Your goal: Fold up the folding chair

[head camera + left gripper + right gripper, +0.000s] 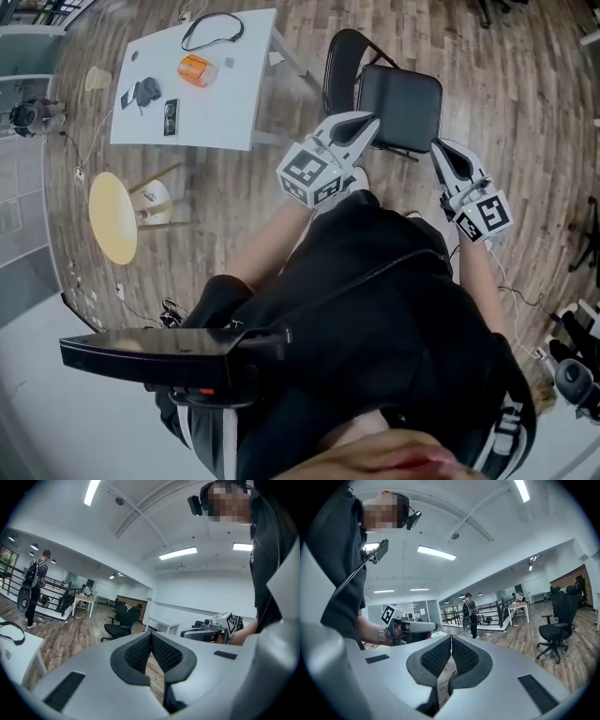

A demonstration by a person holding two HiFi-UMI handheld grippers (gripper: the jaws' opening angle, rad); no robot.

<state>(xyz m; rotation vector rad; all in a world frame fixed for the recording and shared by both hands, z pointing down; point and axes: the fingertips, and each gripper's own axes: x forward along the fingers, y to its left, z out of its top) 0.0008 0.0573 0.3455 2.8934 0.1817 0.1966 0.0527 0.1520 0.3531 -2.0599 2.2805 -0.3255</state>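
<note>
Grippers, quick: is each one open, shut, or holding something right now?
Left gripper: shut, nothing between the jaws.
Right gripper: shut, nothing between the jaws.

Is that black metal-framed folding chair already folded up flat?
No, the black folding chair stands open, its seat spread out level rather than tucked against the back.

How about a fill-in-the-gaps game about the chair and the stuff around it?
1. The folding chair has a seat that is ____ in colour.
2. The floor under it is made of planks of ____.
3. The left tongs and the right tongs hold nothing, and both are ____.
4. The orange thing lies on a table that is ____ in colour.

Missing words: black; wood; shut; white.
</note>
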